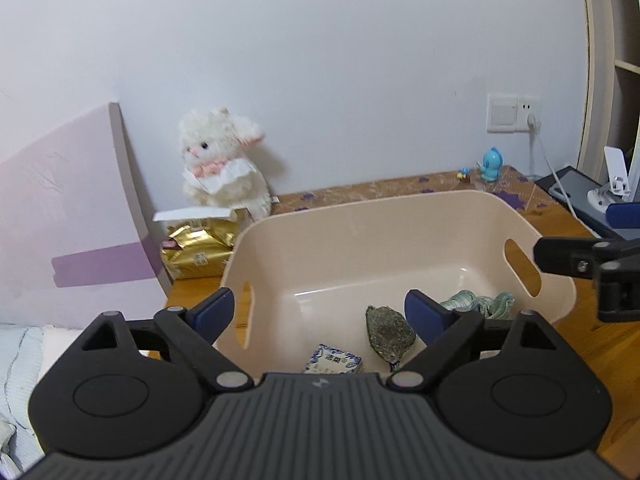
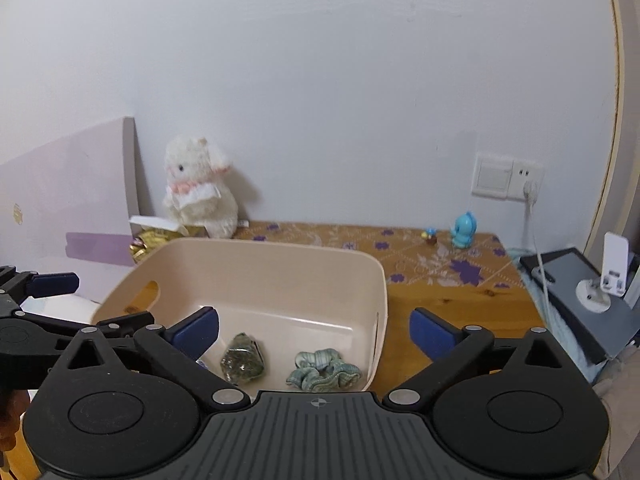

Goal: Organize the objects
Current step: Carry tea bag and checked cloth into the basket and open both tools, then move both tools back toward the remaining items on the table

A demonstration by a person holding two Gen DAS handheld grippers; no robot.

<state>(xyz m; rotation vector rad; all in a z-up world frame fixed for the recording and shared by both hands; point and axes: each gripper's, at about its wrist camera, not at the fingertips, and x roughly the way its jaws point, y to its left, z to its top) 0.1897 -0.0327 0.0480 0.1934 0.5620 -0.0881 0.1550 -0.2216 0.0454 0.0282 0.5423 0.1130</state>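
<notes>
Left tongs [image 1: 320, 316] and right tongs [image 2: 314, 332] both spread wide and empty, lower frame, over beige bin [image 2: 248, 264] on worktop [image 2: 448, 304], holding green scrunchie [image 2: 324, 370], dark pouch [image 2: 242, 364], blue-white packet [image 1: 334, 360]

Both grippers' jaws wide (empty)

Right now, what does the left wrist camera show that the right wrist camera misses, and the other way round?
Only the left wrist view shows clearly the small blue-and-white patterned packet on the floor of the beige plastic bin; in the right wrist view it is nearly hidden. Only the right wrist view shows bare wooden tabletop to the right of the bin. Both show the dark green pouch, the striped green scrunchie, the white plush rabbit, the blue toy figure, and both grippers open and empty: left, right.
</notes>
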